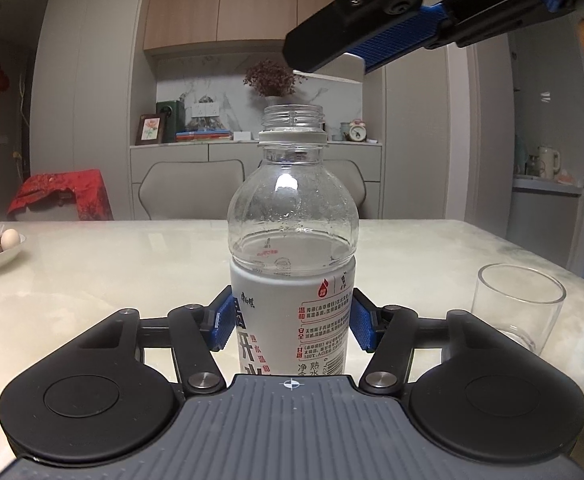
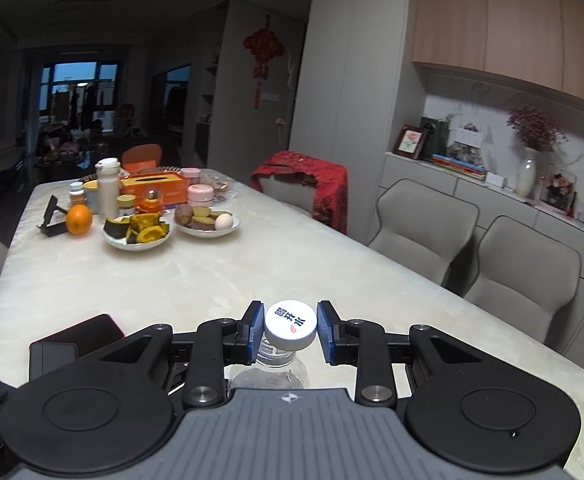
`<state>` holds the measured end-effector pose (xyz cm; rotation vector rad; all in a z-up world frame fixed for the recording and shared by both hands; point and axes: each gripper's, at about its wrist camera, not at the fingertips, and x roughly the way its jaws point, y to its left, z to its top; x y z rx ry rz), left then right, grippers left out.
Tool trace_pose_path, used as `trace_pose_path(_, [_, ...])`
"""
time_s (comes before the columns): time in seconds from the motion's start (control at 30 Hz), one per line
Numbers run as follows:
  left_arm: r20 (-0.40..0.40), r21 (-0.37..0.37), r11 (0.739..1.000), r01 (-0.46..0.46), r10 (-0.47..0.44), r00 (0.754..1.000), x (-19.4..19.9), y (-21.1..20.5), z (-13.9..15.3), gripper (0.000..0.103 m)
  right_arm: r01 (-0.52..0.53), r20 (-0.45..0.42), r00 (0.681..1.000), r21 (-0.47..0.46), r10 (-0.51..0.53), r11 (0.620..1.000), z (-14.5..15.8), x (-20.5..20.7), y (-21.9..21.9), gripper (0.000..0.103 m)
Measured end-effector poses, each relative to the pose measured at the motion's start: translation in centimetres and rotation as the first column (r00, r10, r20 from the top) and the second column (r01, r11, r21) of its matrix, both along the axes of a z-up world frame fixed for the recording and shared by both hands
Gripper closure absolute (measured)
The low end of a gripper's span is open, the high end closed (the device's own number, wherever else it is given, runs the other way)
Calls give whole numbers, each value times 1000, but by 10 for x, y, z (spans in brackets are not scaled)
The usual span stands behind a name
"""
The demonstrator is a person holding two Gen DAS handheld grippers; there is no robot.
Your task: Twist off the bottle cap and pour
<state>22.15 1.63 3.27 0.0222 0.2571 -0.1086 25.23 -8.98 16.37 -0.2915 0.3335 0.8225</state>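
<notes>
Here the left gripper (image 1: 292, 326) clamps the part-full, uncapped bottle (image 1: 292, 280); the right gripper (image 2: 290, 330) pinches its cap (image 2: 291, 325).

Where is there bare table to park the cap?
Bare table runs from the plates to the right gripper, which holds the cap. It is also bare between the bottle and the glass, though narrower. Crowded: the far end, round the tissue box.
</notes>
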Motion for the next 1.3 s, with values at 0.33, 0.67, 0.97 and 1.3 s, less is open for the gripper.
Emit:
trace_pose_path(0.33, [0,2,1000,0,0,1000,-1,-1,-1,45,-119,-66,991,-54,116,991,10,15,1,71])
trace_pose_path(0.67, [0,8,1000,0,0,1000,-1,-2,-1,45,-149,-89,986,-131,138,980,10,15,11,71])
trace_pose_path(0.97, [0,11,1000,-1,1,1000,-2,-3,-1,45,-180,-108,981,-163,164,970,9,24,13,71])
trace_pose_path(1.3, [0,12,1000,0,0,1000,-2,-2,-2,45,-199,-119,976,-153,182,968,8,29,9,71])
